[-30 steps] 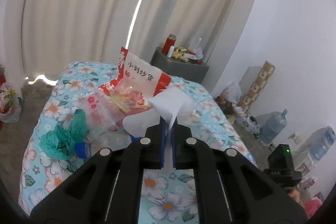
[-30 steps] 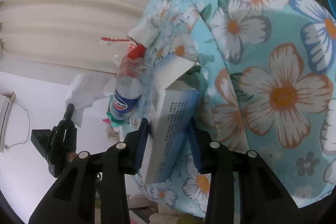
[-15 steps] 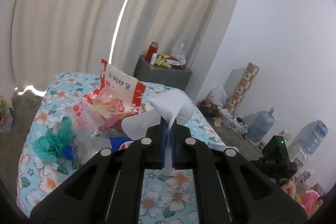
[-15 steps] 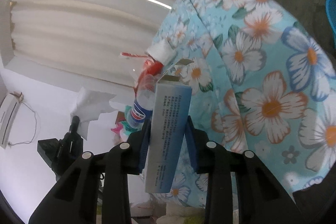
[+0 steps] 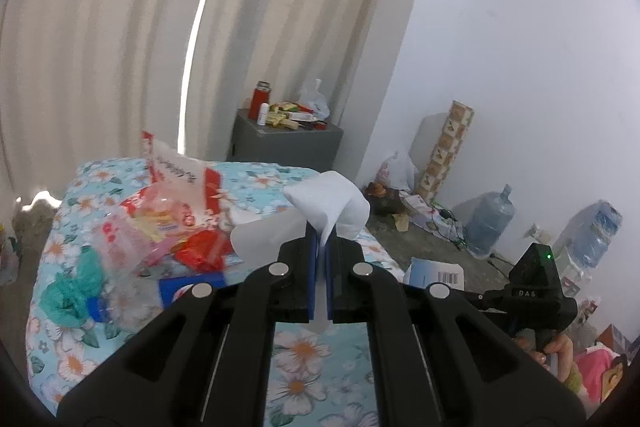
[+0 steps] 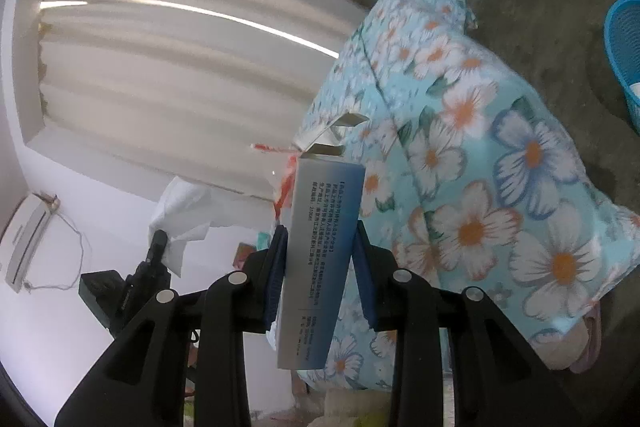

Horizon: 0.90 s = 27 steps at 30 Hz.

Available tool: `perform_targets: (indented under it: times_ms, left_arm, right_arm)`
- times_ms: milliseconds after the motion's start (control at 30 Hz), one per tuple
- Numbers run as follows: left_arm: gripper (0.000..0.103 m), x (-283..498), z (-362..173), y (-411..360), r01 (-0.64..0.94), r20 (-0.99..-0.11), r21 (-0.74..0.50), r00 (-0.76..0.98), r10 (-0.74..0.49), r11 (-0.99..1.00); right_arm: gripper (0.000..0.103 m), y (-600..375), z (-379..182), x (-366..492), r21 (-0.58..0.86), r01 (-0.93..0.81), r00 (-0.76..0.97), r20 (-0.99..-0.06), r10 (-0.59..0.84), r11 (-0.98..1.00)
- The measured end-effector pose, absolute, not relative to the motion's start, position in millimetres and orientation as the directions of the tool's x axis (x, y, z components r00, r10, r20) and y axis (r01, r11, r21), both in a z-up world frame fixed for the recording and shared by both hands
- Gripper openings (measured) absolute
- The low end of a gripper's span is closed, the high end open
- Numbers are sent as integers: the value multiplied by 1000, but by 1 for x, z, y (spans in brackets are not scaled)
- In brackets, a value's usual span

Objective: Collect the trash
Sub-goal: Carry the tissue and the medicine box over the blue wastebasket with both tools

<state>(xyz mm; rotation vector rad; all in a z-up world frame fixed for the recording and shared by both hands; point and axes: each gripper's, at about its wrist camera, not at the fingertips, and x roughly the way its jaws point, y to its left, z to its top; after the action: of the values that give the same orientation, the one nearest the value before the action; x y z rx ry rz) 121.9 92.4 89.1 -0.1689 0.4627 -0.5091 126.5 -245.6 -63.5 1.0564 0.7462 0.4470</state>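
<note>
My left hand-held gripper [image 5: 319, 259] is pinched tight on a crumpled white tissue [image 5: 326, 201], held in the air above a bed covered in a blue floral sheet [image 5: 296, 351]. My right hand-held gripper [image 6: 320, 259] is clamped on a long white-and-blue carton [image 6: 320, 255] with its top flap open, raised clear of the same floral bed, and a blue basket [image 6: 624, 55] sits on the floor at the far right edge. More trash lies piled on the bed beyond the tissue: a red-and-white snack bag [image 5: 176, 171], clear wrappers [image 5: 132, 239] and a crumpled green bag [image 5: 72, 291].
</note>
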Motion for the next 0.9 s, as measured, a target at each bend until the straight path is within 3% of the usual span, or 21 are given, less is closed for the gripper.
perform_targets:
  times_ms: [467, 767, 900]
  left_arm:
    - [2, 162, 83, -53, 607, -468, -230, 616, -633, 761]
    - [2, 196, 47, -200, 734, -575, -216, 437, -692, 643]
    - [2, 211, 16, -260, 757, -645, -239, 344, -683, 608]
  right_arm:
    - [32, -346, -66, 81, 910, 102, 831, -300, 468, 401]
    - [32, -423, -99, 49, 894, 264, 892, -369, 262, 363]
    - [32, -462, -127, 32, 860, 388, 883, -450, 134, 333]
